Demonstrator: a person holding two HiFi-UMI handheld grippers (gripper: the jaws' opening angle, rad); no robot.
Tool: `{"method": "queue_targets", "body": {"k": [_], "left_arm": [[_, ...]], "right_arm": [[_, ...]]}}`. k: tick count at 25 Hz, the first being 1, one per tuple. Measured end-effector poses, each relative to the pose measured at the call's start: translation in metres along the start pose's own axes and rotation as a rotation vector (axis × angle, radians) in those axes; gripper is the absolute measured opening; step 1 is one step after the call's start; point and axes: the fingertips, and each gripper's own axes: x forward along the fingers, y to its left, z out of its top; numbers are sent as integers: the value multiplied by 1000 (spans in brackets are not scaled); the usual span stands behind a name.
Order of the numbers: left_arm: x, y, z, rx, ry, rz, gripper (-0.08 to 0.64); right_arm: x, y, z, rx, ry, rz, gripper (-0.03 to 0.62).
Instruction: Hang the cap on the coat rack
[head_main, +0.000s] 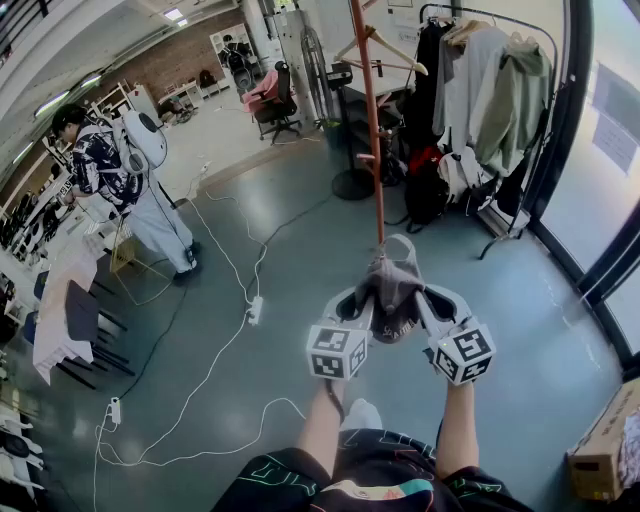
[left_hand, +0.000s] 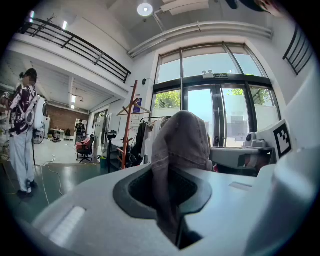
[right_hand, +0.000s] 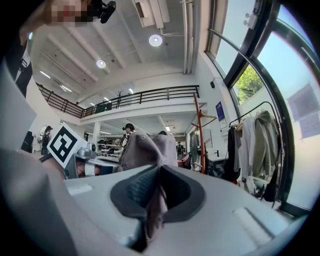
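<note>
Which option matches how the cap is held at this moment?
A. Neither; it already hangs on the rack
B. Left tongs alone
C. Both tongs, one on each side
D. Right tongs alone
C: the cap has its fabric pinched in the left tongs and in the right tongs, and it is held short of the orange coat rack.

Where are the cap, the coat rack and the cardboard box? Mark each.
cap (head_main: 392, 295): head view, on its crown.
coat rack (head_main: 370, 130): head view, on its orange pole.
cardboard box (head_main: 600, 458): head view, on its side wall.
</note>
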Motion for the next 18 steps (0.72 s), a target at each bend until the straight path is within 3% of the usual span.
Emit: {"method": "queue_targets", "body": {"k": [4, 7, 14, 18], "left_arm": [[-1, -7, -4, -26, -5, 3, 58], [-1, -7, -14, -32, 11, -4, 58], [13, 38, -50, -75, 98, 49, 58], [34, 52, -58, -102, 81, 3, 57]], "right_arm": [[-6, -4, 0, 9, -7, 6, 26], [-1, -8, -10, 76, -18, -1, 26], [51, -6, -59, 136, 61, 46, 26], [80, -20, -77, 172, 81, 28, 28]]}}
